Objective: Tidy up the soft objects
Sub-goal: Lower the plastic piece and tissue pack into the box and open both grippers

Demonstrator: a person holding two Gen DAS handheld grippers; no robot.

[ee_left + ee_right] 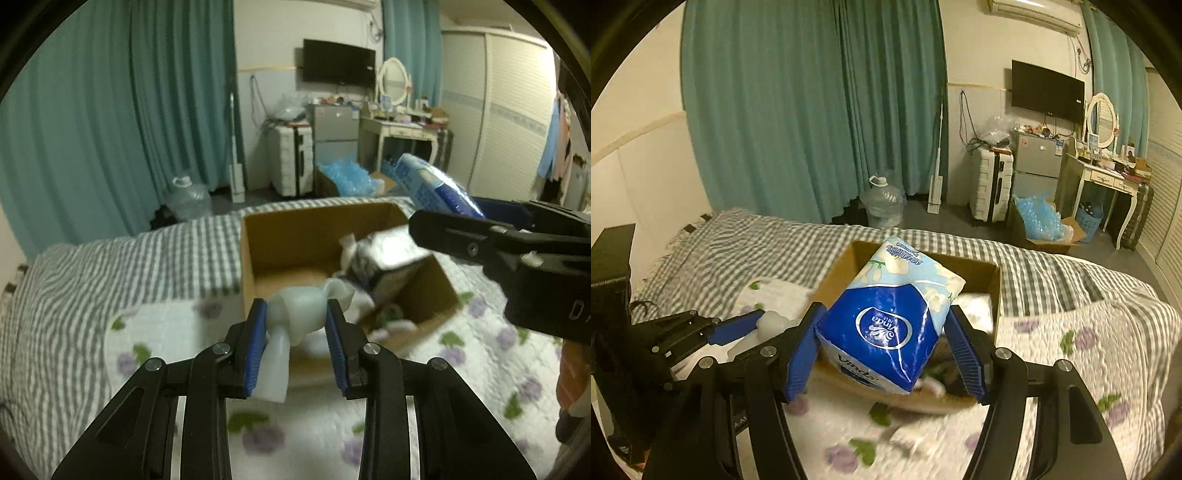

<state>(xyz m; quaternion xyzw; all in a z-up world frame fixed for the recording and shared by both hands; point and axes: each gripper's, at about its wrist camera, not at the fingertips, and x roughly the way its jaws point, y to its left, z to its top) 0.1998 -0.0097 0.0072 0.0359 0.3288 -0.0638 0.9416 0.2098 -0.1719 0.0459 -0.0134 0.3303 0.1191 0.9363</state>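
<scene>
My left gripper [295, 317] is shut on a white soft toy [297, 312] and holds it over the near edge of an open cardboard box [258, 240] on the bed. My right gripper [882, 328] is shut on a blue and white tissue pack [886, 317] and holds it above the same box [995, 280]. In the left wrist view the pack [432, 181] and the right gripper's black body show at the right. In the right wrist view the left gripper and the toy [772, 321] show at the left. A grey striped soft item [369, 254] lies inside the box.
The box sits on a flowered quilt [155, 332] over a grey striped bedsheet [92, 280]. Beyond the bed are teal curtains, a water jug [188, 197], a white suitcase [291, 162], a small fridge, a dressing table and a box with blue plastic [347, 177].
</scene>
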